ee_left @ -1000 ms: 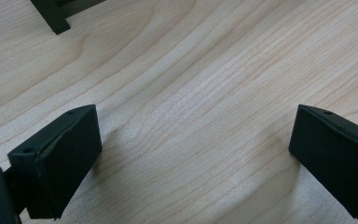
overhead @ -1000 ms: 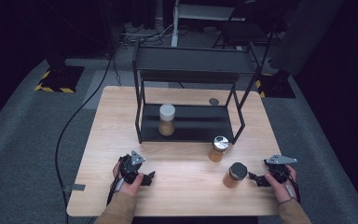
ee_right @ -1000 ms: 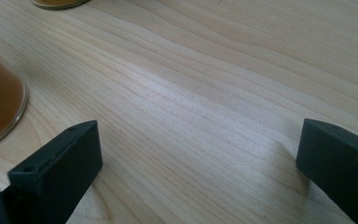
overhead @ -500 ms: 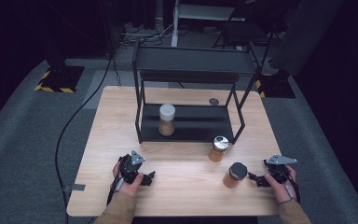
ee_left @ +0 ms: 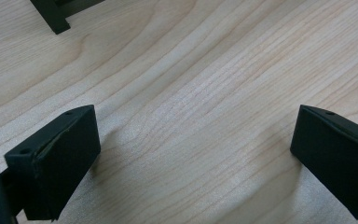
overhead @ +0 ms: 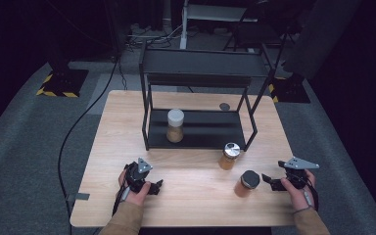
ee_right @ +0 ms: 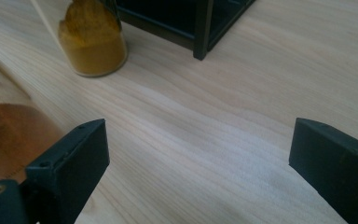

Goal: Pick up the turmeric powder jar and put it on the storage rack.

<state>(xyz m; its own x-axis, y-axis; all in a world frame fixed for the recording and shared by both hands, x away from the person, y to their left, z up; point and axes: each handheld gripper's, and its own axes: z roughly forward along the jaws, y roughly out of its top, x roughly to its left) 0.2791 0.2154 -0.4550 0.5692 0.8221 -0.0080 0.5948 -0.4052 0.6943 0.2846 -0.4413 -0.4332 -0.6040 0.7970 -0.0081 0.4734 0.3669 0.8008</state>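
A black two-tier rack (overhead: pixel 200 78) stands on the wooden table (overhead: pixel 127 122). On its lower shelf is a jar with a white lid (overhead: pixel 175 125). A silver-lidded jar of yellow powder (overhead: pixel 230 155) (ee_right: pixel 92 42) stands on the table by the rack's front right leg. A black-lidded jar of brown powder (overhead: pixel 247 183) (ee_right: pixel 9 135) stands just left of my right gripper (overhead: pixel 267 180) (ee_right: pixel 198 158). That gripper is open over bare wood; its jaws have just been closing a little with nothing between them. My left gripper (overhead: pixel 157 185) (ee_left: pixel 196 154) rests open at the front left, also over bare wood.
A small dark round object (overhead: pixel 224 105) lies on the table behind the rack's right side. The rack's front leg (ee_right: pixel 203 28) stands beyond my right gripper. A black cable (overhead: pixel 78 132) runs over the grey floor to the table's left edge.
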